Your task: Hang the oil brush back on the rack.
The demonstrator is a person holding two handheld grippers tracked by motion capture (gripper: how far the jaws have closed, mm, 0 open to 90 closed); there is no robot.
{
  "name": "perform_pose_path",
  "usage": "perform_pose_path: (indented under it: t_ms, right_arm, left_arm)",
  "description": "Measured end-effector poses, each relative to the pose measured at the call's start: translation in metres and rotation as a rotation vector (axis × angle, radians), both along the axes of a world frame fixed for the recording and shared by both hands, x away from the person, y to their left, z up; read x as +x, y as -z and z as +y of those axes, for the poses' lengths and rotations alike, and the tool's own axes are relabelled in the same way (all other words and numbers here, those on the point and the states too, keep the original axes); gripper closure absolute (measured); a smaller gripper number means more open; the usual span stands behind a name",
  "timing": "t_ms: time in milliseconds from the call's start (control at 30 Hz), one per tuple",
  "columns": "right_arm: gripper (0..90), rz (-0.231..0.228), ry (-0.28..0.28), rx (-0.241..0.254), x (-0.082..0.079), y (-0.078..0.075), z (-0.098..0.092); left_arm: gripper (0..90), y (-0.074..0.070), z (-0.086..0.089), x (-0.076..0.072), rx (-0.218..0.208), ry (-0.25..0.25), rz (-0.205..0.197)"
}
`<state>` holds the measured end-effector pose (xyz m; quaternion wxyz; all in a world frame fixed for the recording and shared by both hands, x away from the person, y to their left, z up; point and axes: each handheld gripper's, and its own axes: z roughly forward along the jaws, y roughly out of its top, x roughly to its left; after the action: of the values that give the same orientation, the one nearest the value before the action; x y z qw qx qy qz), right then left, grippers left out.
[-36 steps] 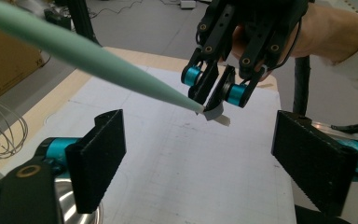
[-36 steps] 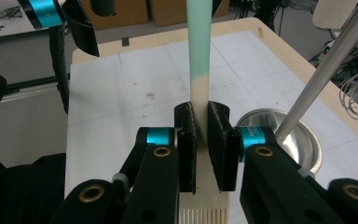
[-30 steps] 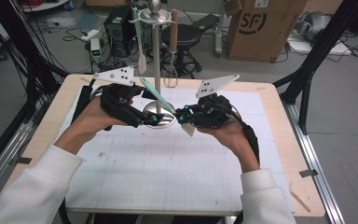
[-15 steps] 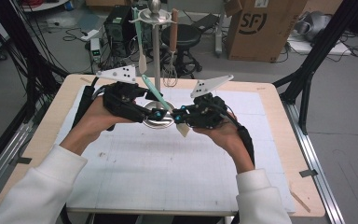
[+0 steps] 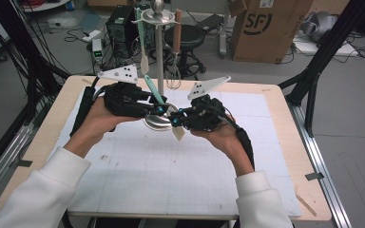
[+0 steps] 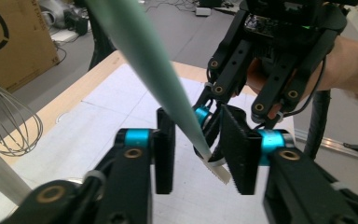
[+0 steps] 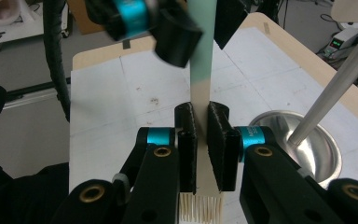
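Above the far middle of the tabletop [image 5: 123,190], a mint-handled pastry brush [image 5: 153,89] passes between two hand-held tools. The right tool [image 5: 175,120] is clenched on the pale neck of the brush just above its bristles [image 7: 200,207], pads flat against both sides. The left tool [image 5: 160,110] has just been closing around the green handle: in the left gripper view the handle runs between its pads [image 6: 165,151] with a gap on either side, so that tool is not gripping. The brush hangs in the air, tilted, with its handle leaning toward the far edge, just in front of the steel utensil stand [image 5: 158,52], whose round base [image 5: 158,119] sits beneath both tools.

The handover looks about halfway through. Done well, the left tool should finish closing squarely on the handle, centred between the pads, before the right one lets go; releasing early would likely drop the brush onto the stand's base. The tapered, smooth handle could slip, so a grip lower on the thicker part seems safer. A whisk [image 5: 173,78] and a spatula [image 5: 142,45] hang close behind, leaving little room to swing.
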<state>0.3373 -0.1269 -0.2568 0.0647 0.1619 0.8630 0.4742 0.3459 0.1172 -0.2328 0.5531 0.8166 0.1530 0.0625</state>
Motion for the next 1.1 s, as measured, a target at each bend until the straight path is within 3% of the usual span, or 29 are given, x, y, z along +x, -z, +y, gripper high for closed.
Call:
perform_pose_path:
  t_ms: [100, 200, 333, 467, 533, 633, 767, 867, 933, 1100]
  right_arm:
    - [82.1, 0.003, -0.005, 0.004, -0.001, -0.001, 0.001]
    - [81.9, -0.004, -0.017, 0.002, -0.001, 0.000, 0.002]
    - [81.3, -0.006, -0.029, -0.010, -0.002, 0.002, 0.006]
    - [78.9, 0.002, -0.042, 0.025, 0.000, 0.004, 0.003]
    - [71.4, 0.006, -0.049, 0.041, 0.000, 0.005, 0.001]
    - [63.5, 0.006, -0.050, 0.043, 0.000, 0.005, -0.004]
    - [38.7, 0.008, -0.039, 0.037, -0.001, 0.008, -0.013]
    - [12.5, 0.029, -0.024, 0.037, -0.002, 0.011, -0.021]
    - [2.7, 0.023, -0.022, 0.036, -0.002, 0.013, -0.029]
    - [0.0, 0.000, 0.000, 0.054, -0.008, 0.018, -0.053]
  left_arm:
    - [75.1, -0.001, 0.001, 0.002, -0.010, 0.007, 0.031]
    - [80.6, -0.001, 0.002, 0.003, -0.026, 0.044, 0.068]
    - [83.7, -0.001, 0.000, 0.001, 0.003, 0.072, 0.047]
    - [84.0, -0.003, 0.002, 0.001, 0.015, 0.084, 0.034]
    - [84.0, -0.004, 0.003, 0.002, 0.050, 0.093, 0.024]
    - [84.0, -0.004, 0.003, 0.003, 0.057, 0.107, 0.020]
    - [84.0, -0.007, 0.003, 0.005, 0.093, 0.122, 0.012]
    - [84.0, -0.009, 0.004, 0.008, 0.108, 0.136, 0.007]
    - [84.0, -0.012, 0.004, 0.010, 0.135, 0.143, -0.005]
    - [84.0, -0.020, 0.007, 0.016, 0.178, 0.153, -0.020]
